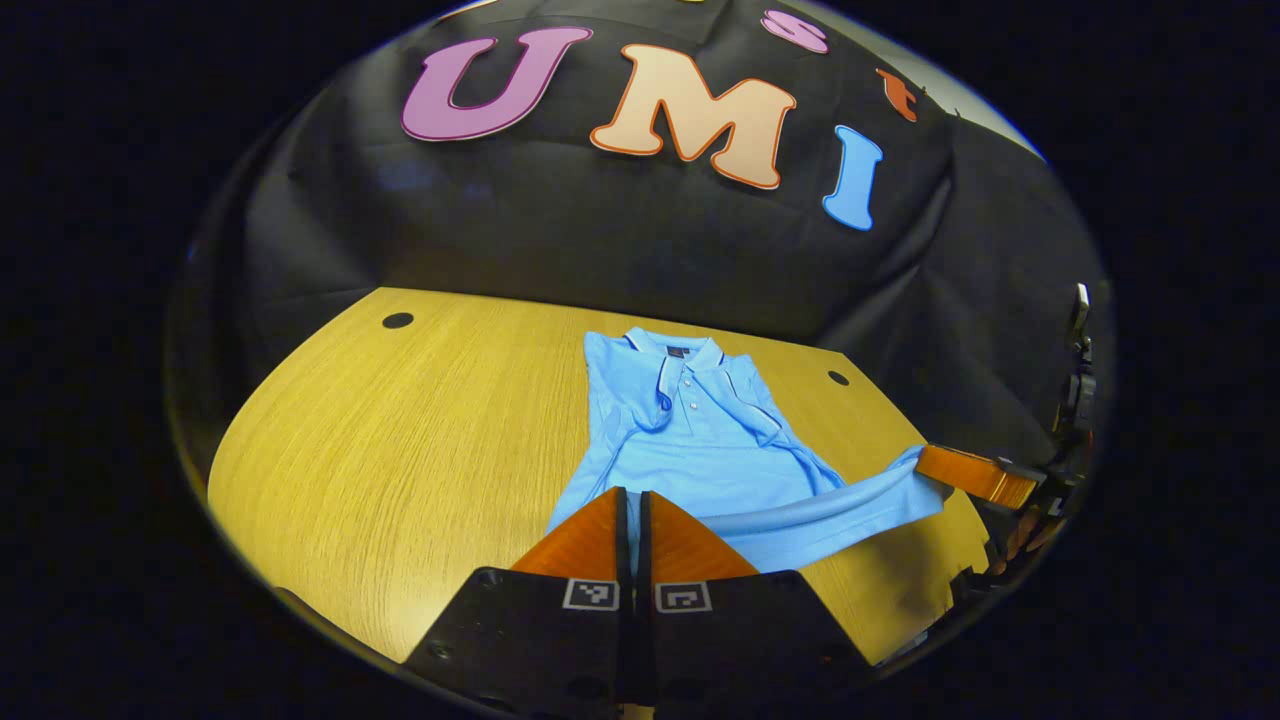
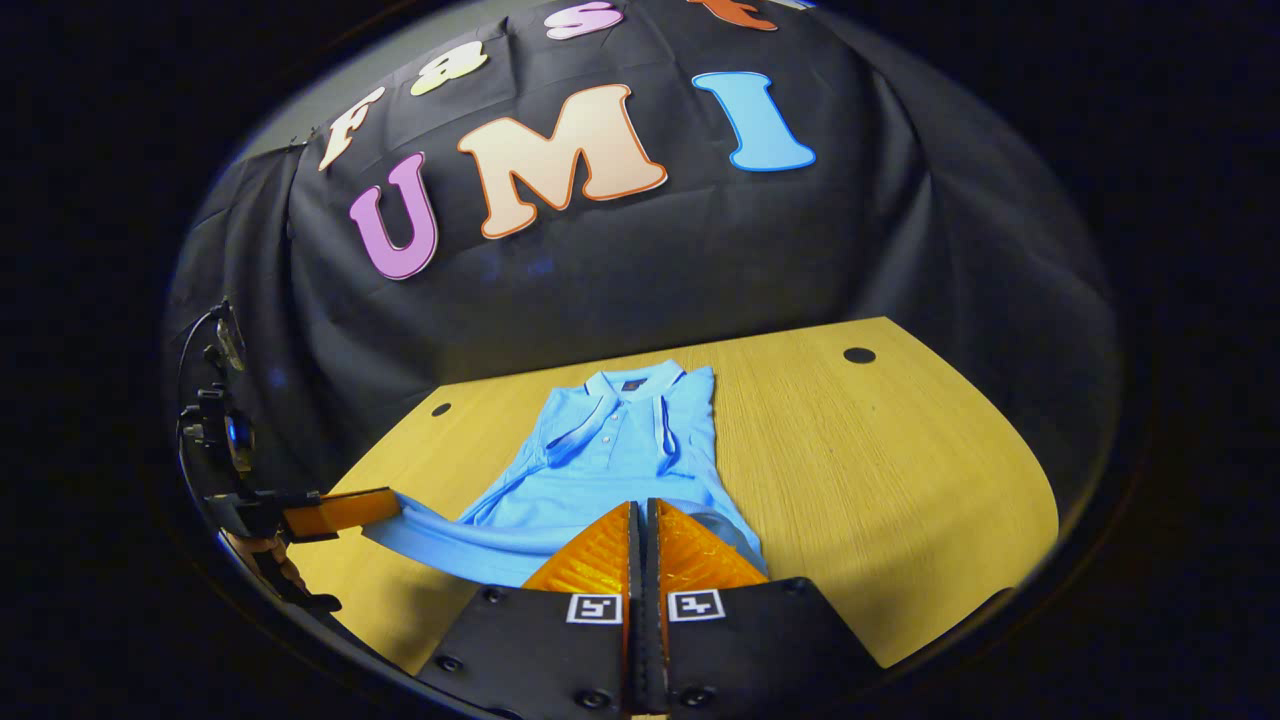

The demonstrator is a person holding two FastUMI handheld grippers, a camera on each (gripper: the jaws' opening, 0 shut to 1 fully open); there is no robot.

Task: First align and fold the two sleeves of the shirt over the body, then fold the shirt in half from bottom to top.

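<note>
A light blue polo shirt (image 1: 690, 440) lies collar-away on the wooden table (image 1: 400, 440), with both sleeves folded in over the body. My left gripper (image 1: 633, 495) is shut on the bottom hem at one corner. The hem stretches as a raised band to the other corner, where my right gripper (image 1: 925, 462) pinches it. In the right gripper view the right gripper (image 2: 640, 508) is shut on the hem of the shirt (image 2: 600, 450), and the left gripper (image 2: 395, 500) holds the far corner at the left.
The table (image 2: 880, 460) has round cable holes (image 1: 397, 320) (image 1: 838, 378) near its back corners, and bare wood lies on both sides of the shirt. A hand (image 2: 260, 560) holds the left gripper. Black cloth closes off the back.
</note>
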